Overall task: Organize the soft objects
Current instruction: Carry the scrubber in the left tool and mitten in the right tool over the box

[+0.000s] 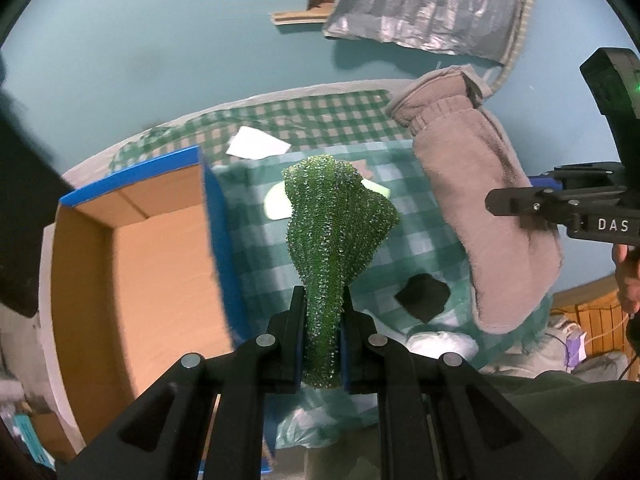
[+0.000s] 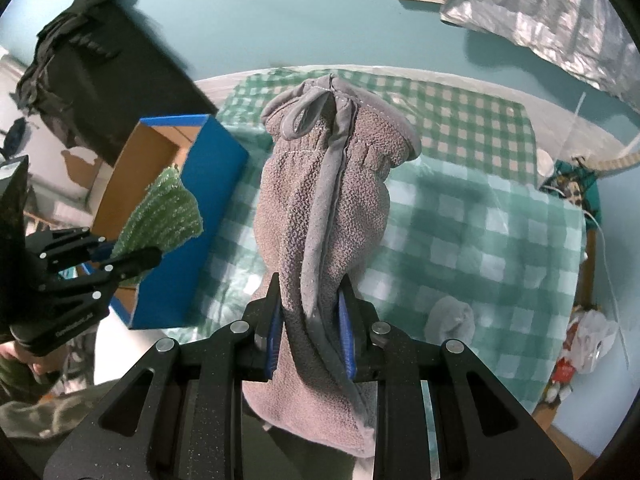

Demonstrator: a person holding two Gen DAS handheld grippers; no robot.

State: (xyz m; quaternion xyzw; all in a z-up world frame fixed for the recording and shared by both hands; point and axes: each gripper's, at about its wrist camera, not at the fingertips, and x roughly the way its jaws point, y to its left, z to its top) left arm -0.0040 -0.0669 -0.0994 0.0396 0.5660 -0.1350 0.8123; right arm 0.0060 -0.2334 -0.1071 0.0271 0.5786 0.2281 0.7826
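My left gripper [image 1: 323, 300] is shut on a green mesh scrubber cloth [image 1: 338, 220], which hangs lifted above the checked table, just right of the open cardboard box [image 1: 156, 264]. My right gripper [image 2: 310, 284] is shut on a grey fleece mitten [image 2: 324, 184] that dangles from the jaws, cuff and loop farthest from me. In the left wrist view the mitten [image 1: 484, 216] hangs at the right below the right gripper's black body [image 1: 560, 204]. In the right wrist view the left gripper [image 2: 120, 254] holds the green cloth [image 2: 168, 212] over the box's [image 2: 216, 160] blue wall.
A green-and-white checked cloth [image 1: 412, 236] covers the table. On it lie a black soft piece [image 1: 424, 296], a pale green piece [image 1: 276, 204], a white paper [image 1: 258, 144] and a small grey lump [image 2: 450, 316]. A silver sheet [image 1: 432, 4] hangs on the teal wall. Clutter sits past the table's right edge.
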